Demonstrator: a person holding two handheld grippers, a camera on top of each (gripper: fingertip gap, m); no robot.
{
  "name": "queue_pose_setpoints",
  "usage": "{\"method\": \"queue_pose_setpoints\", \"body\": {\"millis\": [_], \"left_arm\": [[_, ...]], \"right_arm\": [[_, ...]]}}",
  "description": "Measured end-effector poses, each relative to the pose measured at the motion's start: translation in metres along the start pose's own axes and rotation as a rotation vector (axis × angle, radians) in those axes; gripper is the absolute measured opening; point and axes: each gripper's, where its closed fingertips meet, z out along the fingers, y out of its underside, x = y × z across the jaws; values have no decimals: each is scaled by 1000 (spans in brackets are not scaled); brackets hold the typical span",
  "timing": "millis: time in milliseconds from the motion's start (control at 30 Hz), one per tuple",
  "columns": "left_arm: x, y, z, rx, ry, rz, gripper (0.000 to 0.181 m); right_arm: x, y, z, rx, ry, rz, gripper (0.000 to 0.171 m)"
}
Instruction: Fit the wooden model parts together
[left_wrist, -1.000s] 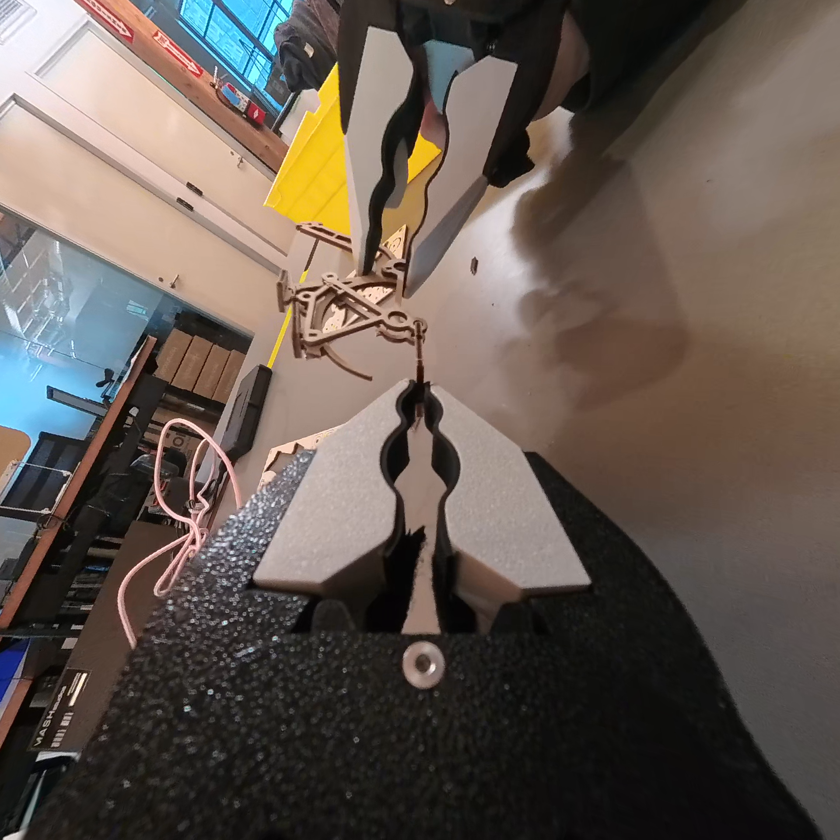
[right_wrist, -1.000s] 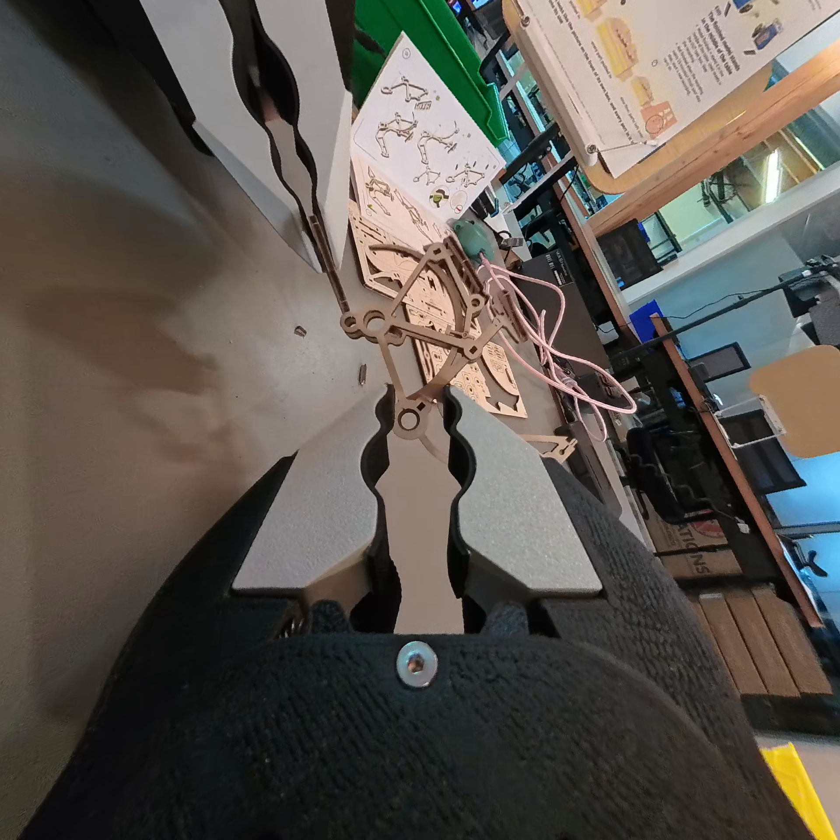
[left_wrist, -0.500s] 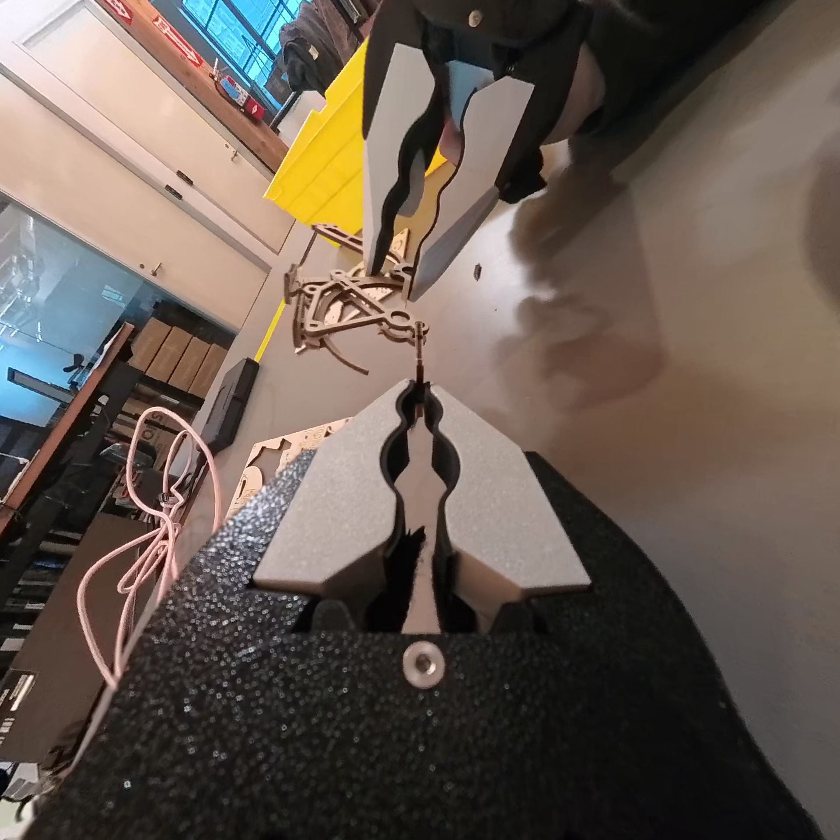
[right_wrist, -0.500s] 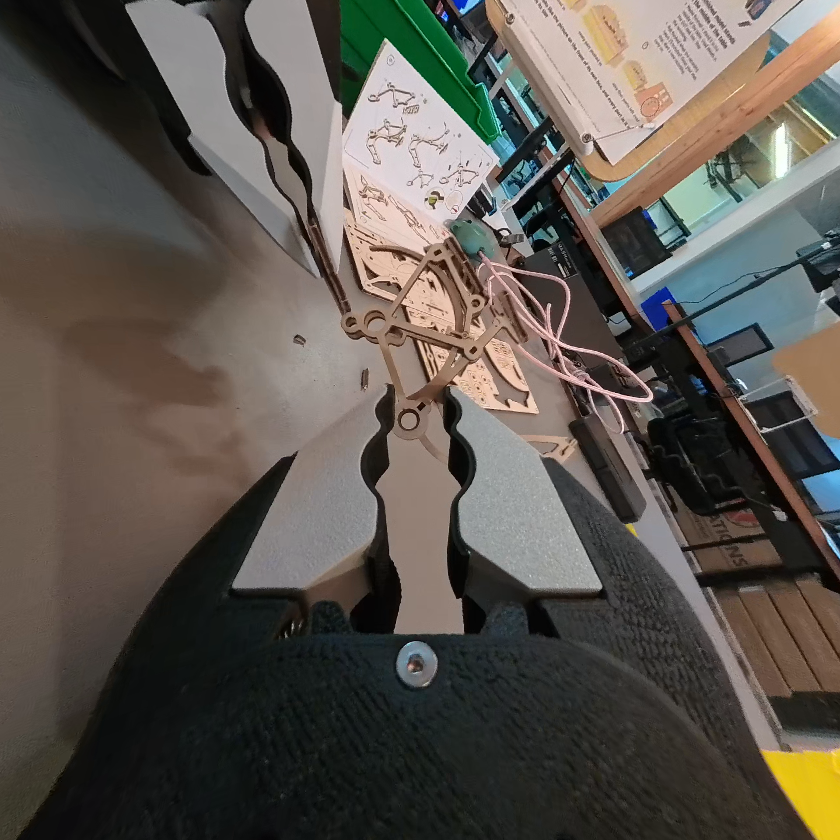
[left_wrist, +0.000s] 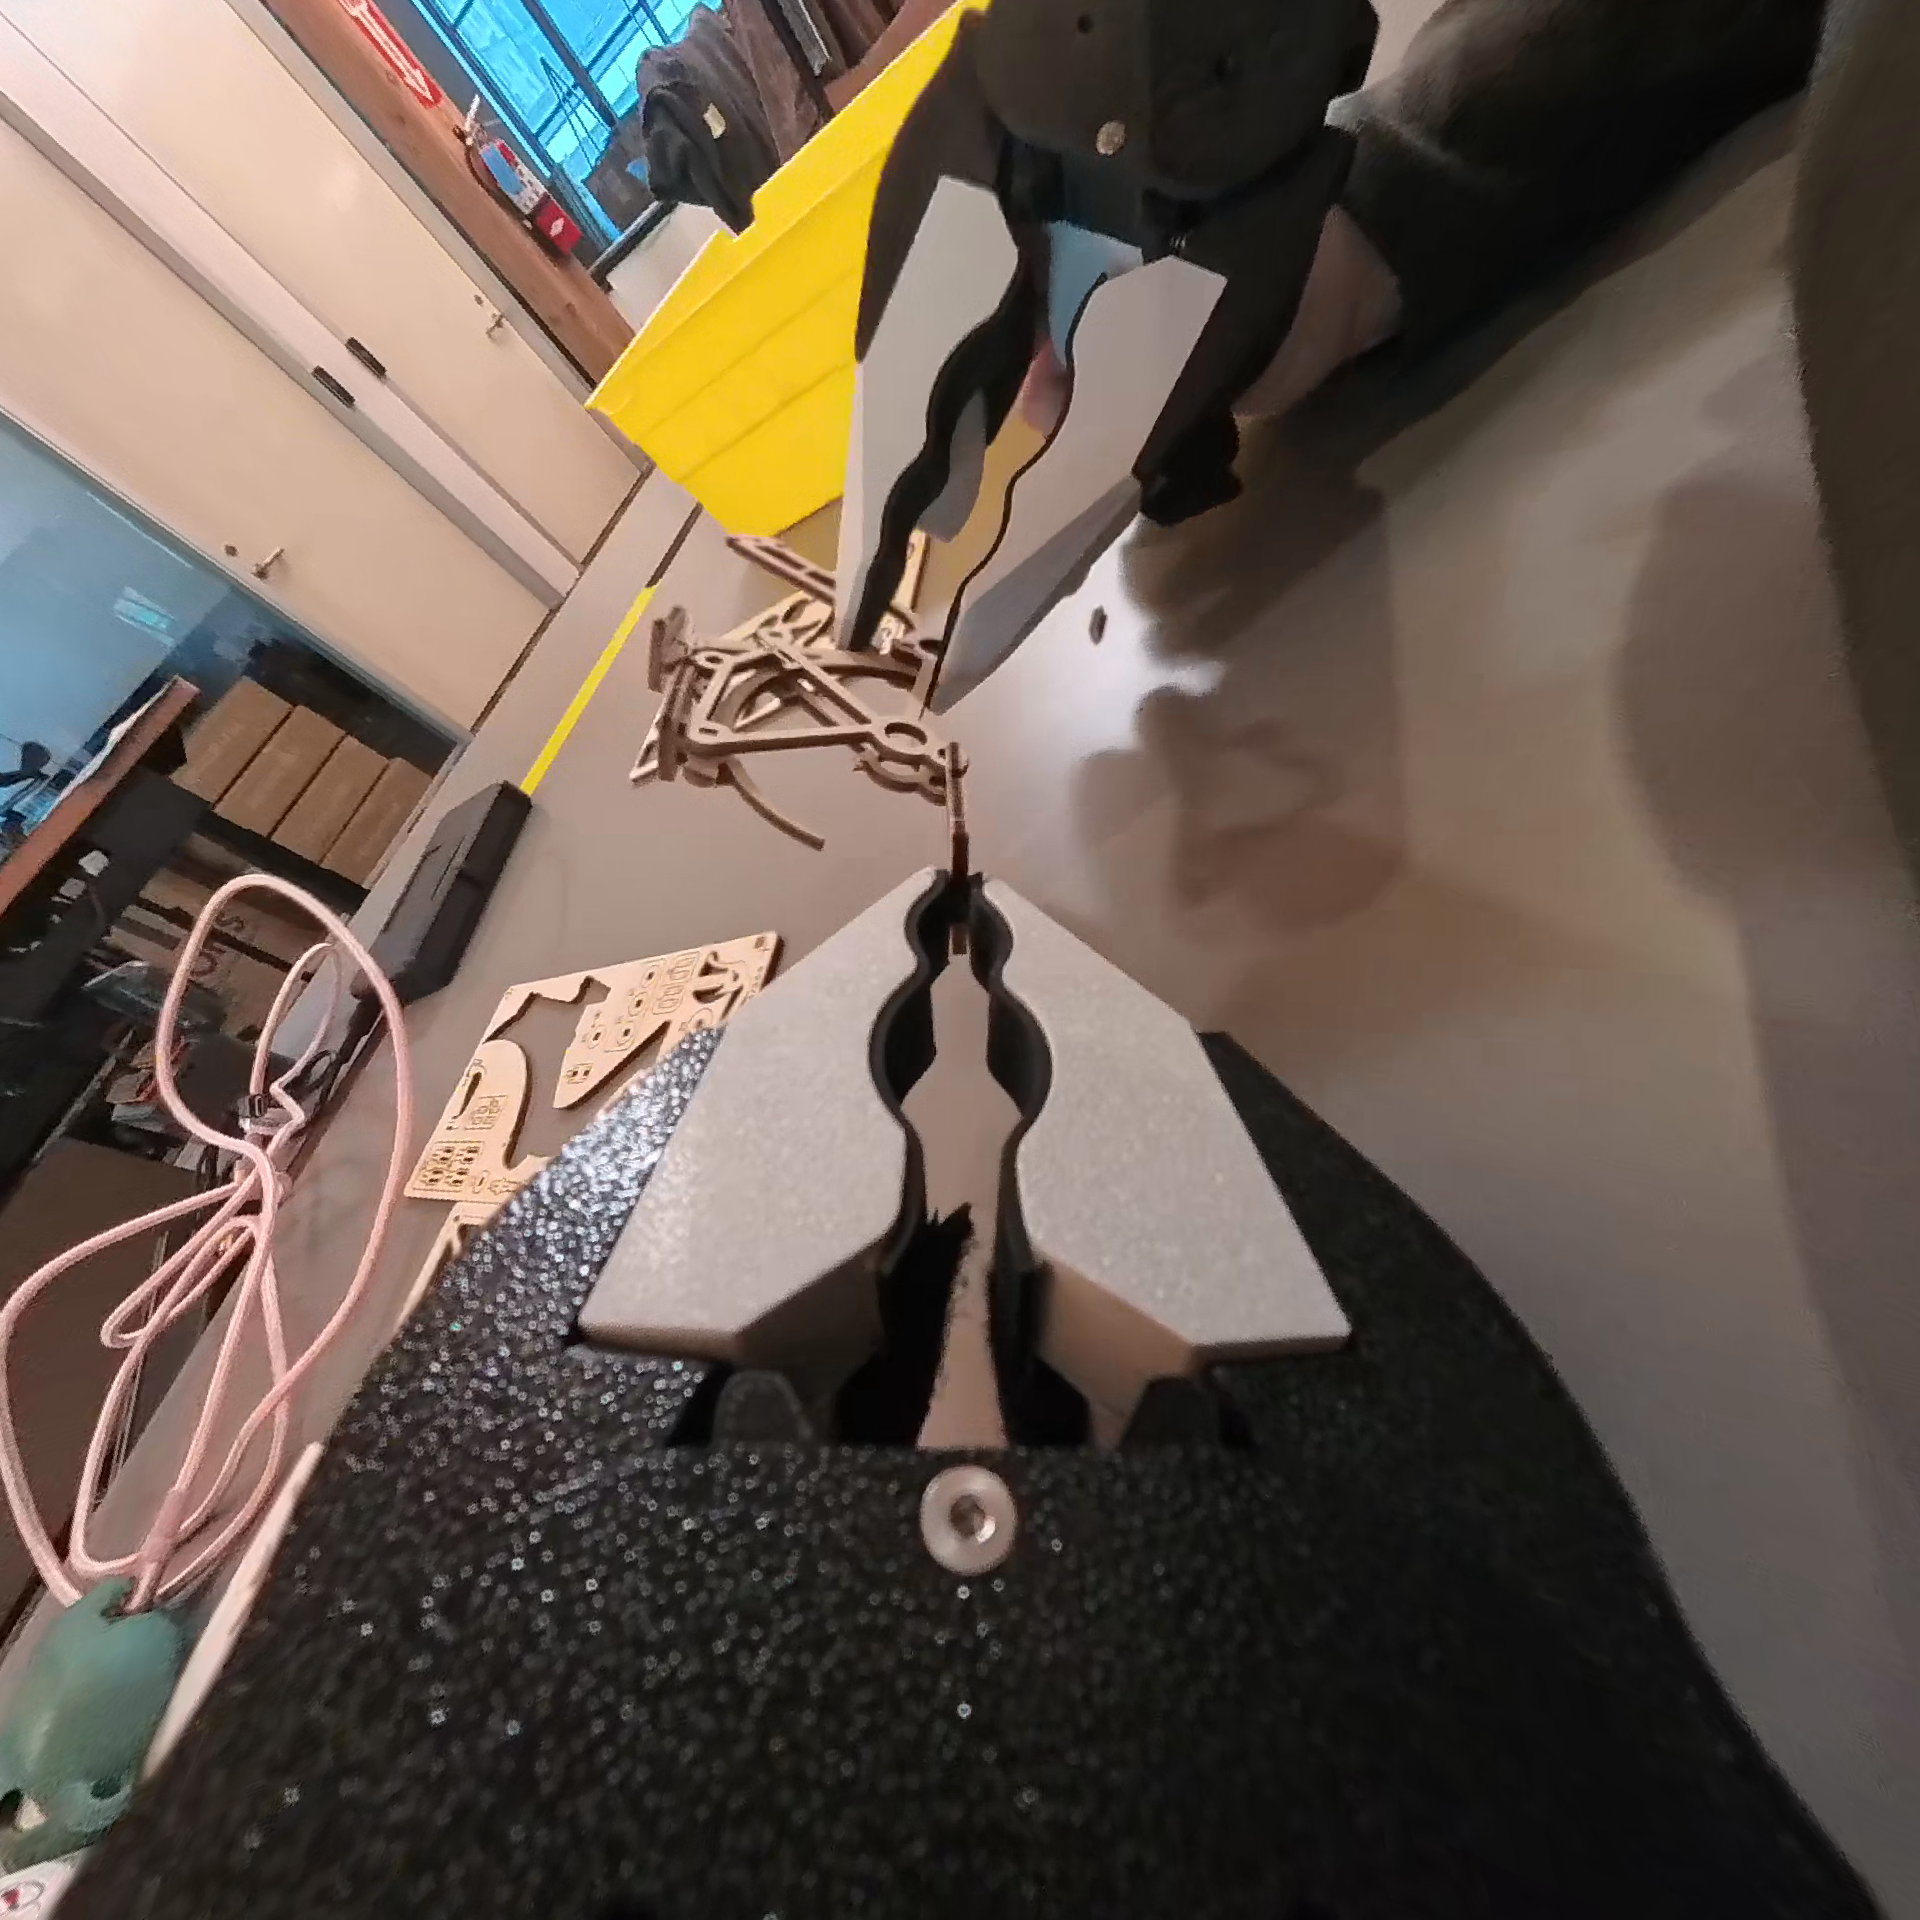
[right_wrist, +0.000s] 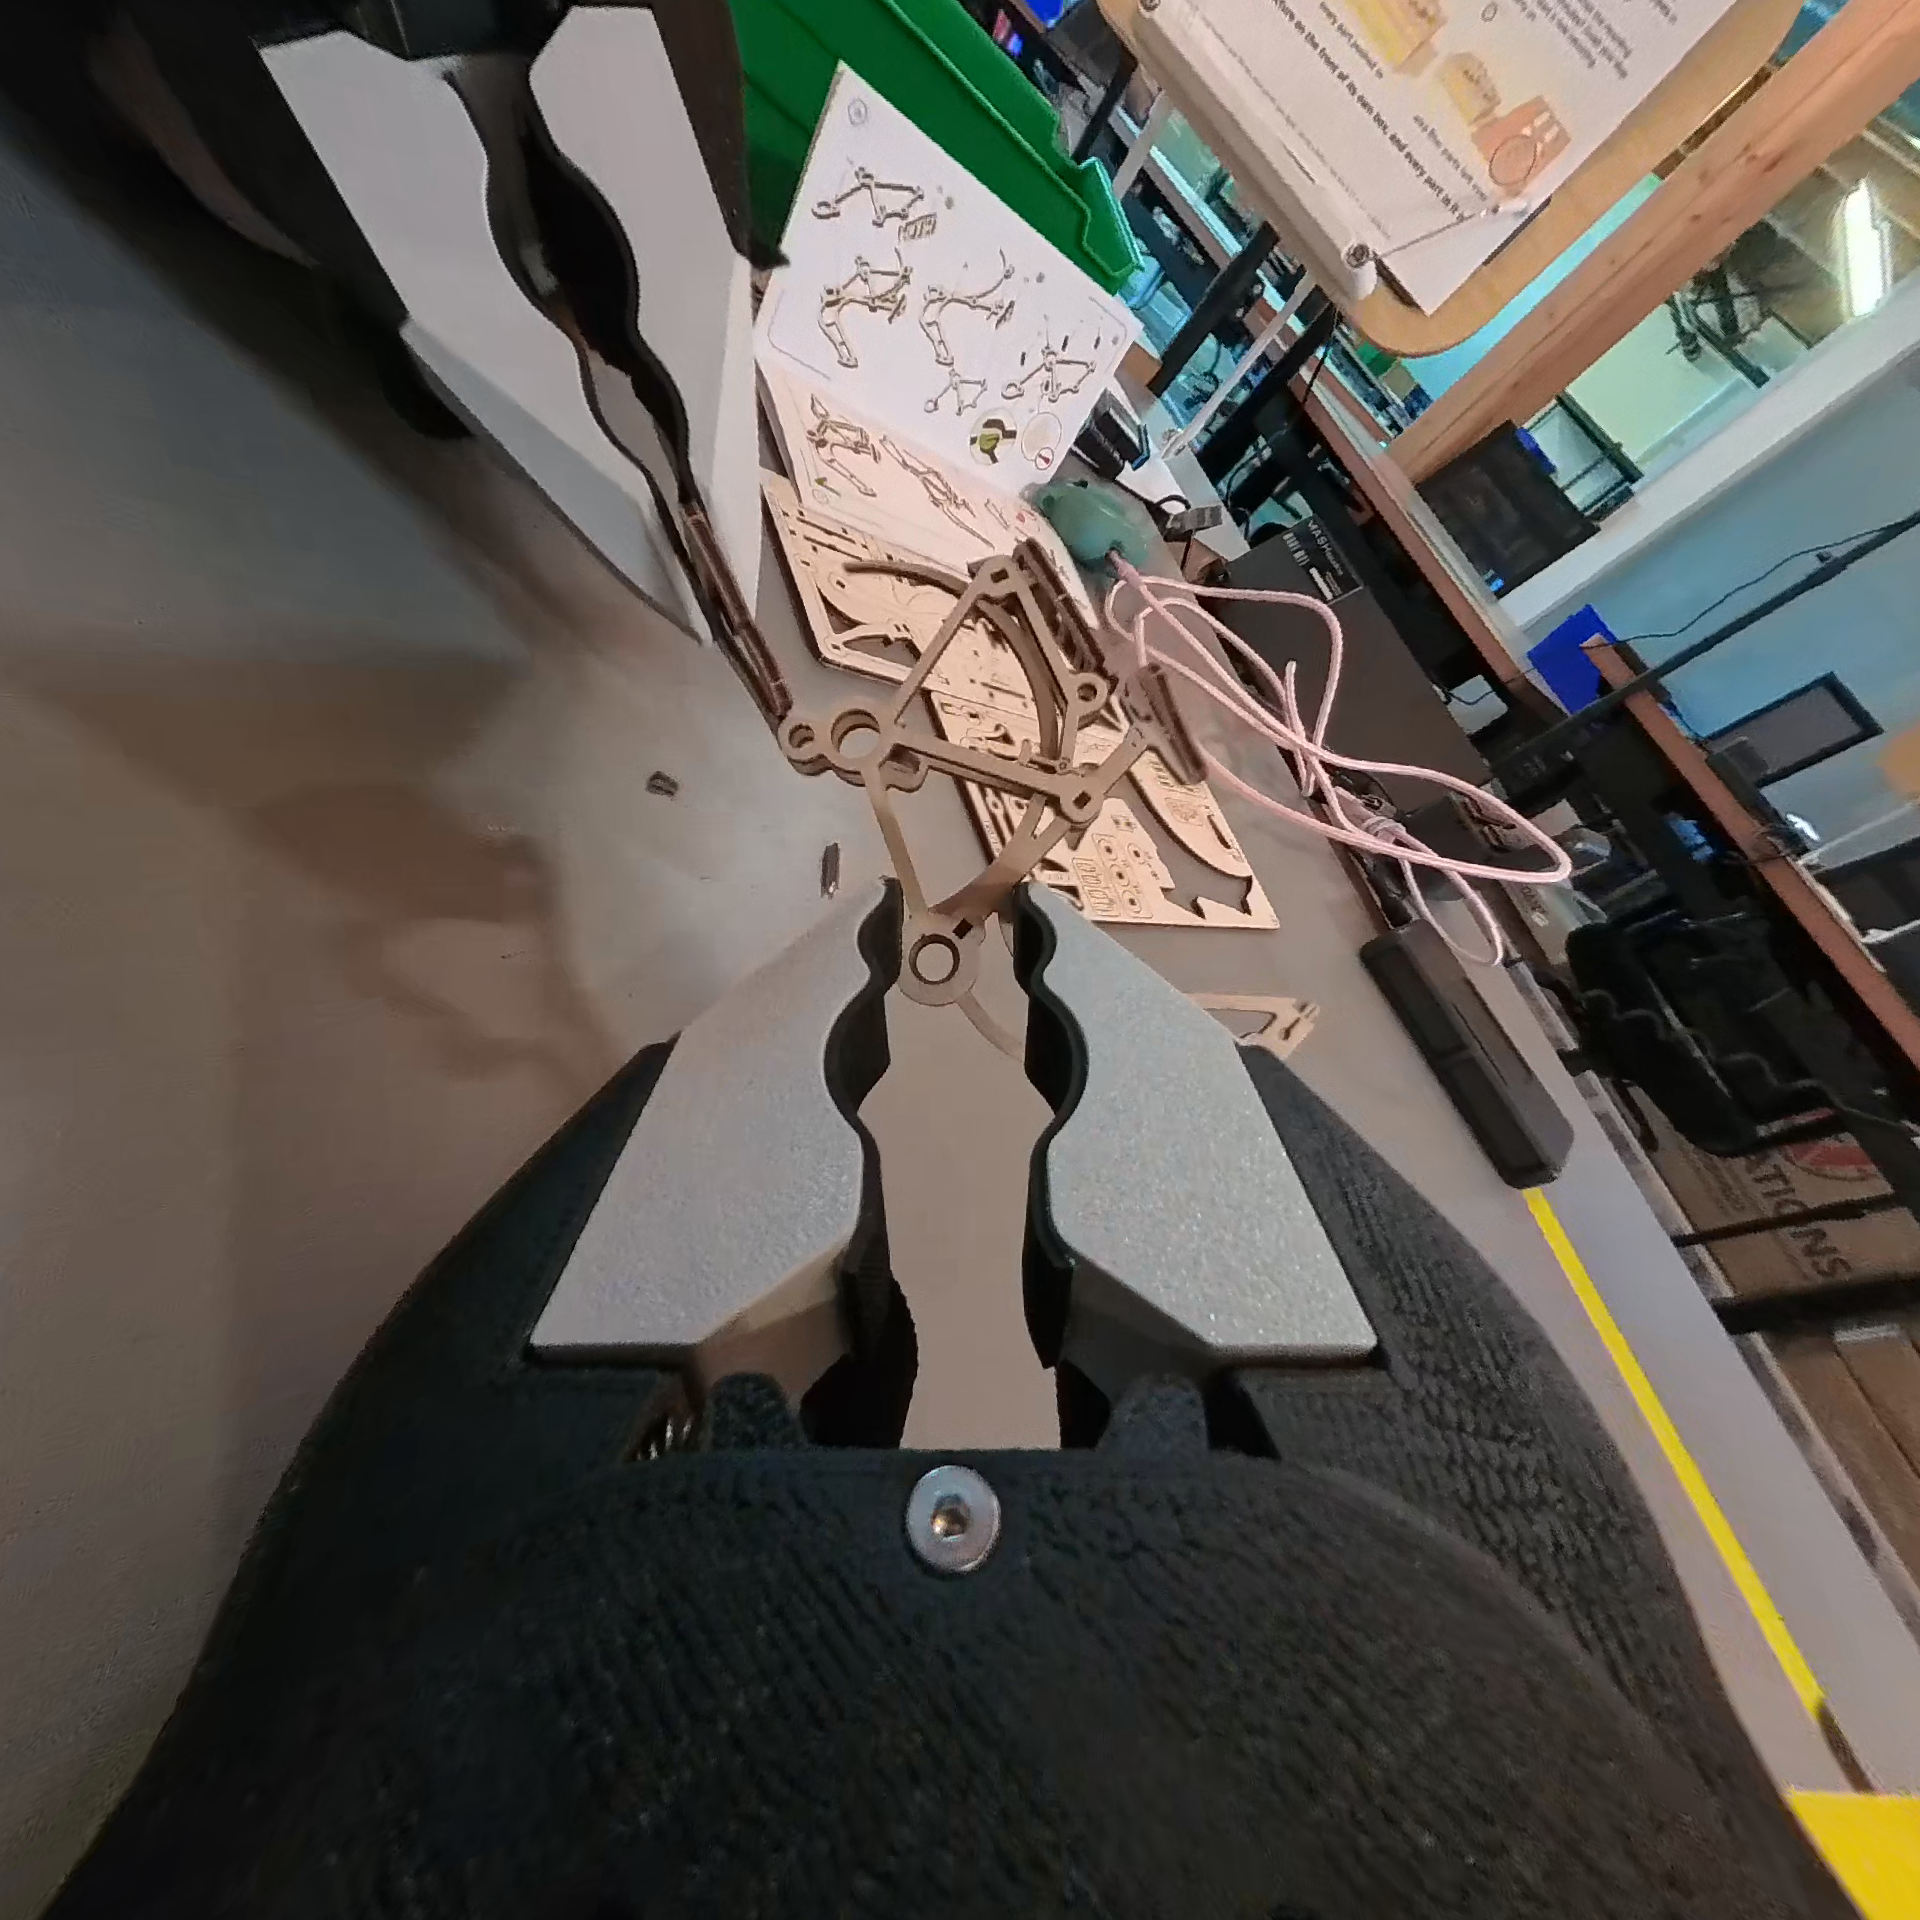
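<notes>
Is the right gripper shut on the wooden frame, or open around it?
Shut on it: right gripper fingertips pinch the wooden frame's ring end, holding it above the table.

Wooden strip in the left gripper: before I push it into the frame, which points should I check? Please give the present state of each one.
1. Left gripper is shut on the wooden strip: ok.
2. The strip's far end meets the double-ring corner of the wooden frame: ok.
3. The strip is seated in a slot there: cannot tell.
4. Right gripper holds the frame firmly: cannot tell. The ring end lies between its fingertips, but contact on both sides is unclear.
5. Small loose piece on the table lies apart from both grippers: ok.
</notes>
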Motion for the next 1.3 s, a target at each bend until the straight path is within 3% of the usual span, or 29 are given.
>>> {"method": "queue_pose_setpoints", "body": {"millis": [400,700,1300], "left_arm": [[-10,2,-3,70,35,129,0],[-15,1,-14,116,51,116,0],[-30,12,-16,79,-19,199,0]], "right_arm": [[8,-3,7,9,62,-52,19],[16,-5,19,5,90,-79,19],[15,-9,28,22,68,-74,19]]}}
